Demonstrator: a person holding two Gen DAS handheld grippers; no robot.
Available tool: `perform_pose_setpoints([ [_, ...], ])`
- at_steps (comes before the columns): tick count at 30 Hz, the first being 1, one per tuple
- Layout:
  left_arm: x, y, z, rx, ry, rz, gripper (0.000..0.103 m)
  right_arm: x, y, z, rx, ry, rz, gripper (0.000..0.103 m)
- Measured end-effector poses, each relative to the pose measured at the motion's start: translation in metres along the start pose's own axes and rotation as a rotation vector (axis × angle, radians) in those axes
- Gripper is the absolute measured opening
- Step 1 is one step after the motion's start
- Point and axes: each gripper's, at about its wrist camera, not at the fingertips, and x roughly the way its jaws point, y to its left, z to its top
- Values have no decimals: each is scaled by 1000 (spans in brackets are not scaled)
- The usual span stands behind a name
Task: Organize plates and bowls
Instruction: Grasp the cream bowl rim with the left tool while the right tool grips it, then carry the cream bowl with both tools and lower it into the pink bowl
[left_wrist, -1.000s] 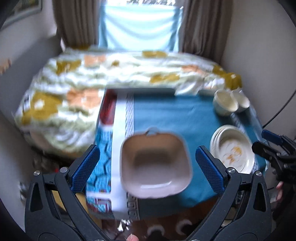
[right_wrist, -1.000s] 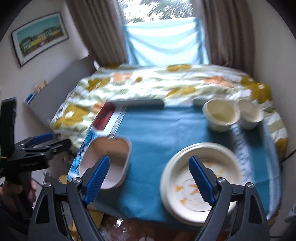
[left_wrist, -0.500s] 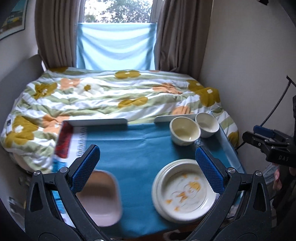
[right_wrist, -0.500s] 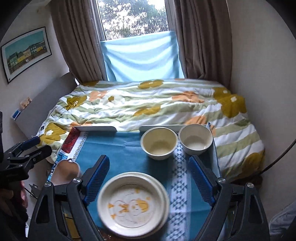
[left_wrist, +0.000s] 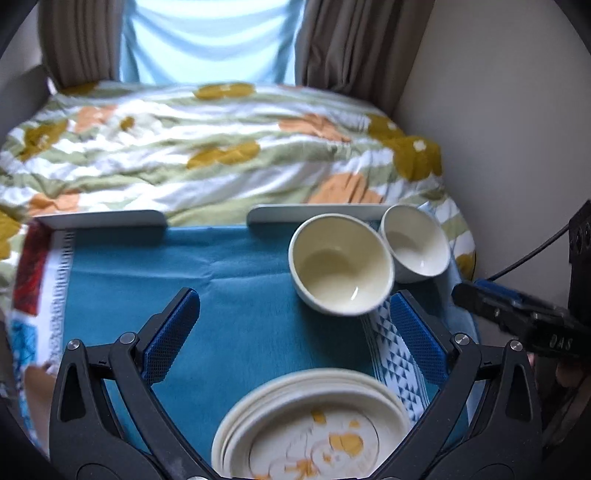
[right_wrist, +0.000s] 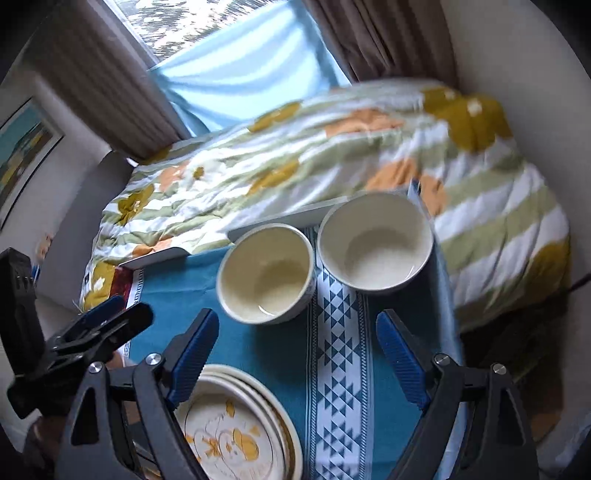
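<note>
Two cream bowls stand side by side at the far right of the teal tablecloth (left_wrist: 229, 295): a larger one (left_wrist: 341, 269) (right_wrist: 266, 273) and a smaller one (left_wrist: 415, 243) (right_wrist: 375, 242). A stack of cream plates with orange print (left_wrist: 314, 428) (right_wrist: 236, 428) lies at the near edge. My left gripper (left_wrist: 291, 332) is open and empty, above the plates, short of the larger bowl. My right gripper (right_wrist: 297, 354) is open and empty, just short of both bowls. The right gripper also shows at the left view's right edge (left_wrist: 517, 317).
A bed with a flowered quilt (left_wrist: 207, 147) lies right behind the table. Curtains and a window are beyond it. A wall (left_wrist: 509, 110) runs close on the right. Two white strips (left_wrist: 103, 219) edge the table's far side. The left gripper shows at the right view's left edge (right_wrist: 85, 332).
Both grippers swung right and closer, from the pinkish square dish at the left toward the plates and the two bowls. The square dish has left the view. Both stayed open.
</note>
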Motion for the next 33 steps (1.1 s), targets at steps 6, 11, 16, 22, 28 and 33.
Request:
perform_pose_setpoints([
  [6, 79, 7, 17, -1, 161, -62, 84, 58, -13, 9, 112, 107, 21, 67],
  [11, 121, 10, 19, 2, 273, -100, 61, 88, -19, 16, 174, 143, 28, 51],
  [16, 136, 9, 16, 7, 324, -150, 26, 100, -22, 17, 185, 156, 34, 22],
  [22, 136, 3, 20, 42, 316, -126, 21, 99, -18, 20, 141, 144, 24, 17],
  [28, 119, -3, 24, 78, 280, -97, 21, 91, -8, 27, 70, 119, -1, 16],
  [33, 87, -7, 32, 67, 223, -79, 21, 74, 1, 32, 37, 105, 13, 16],
])
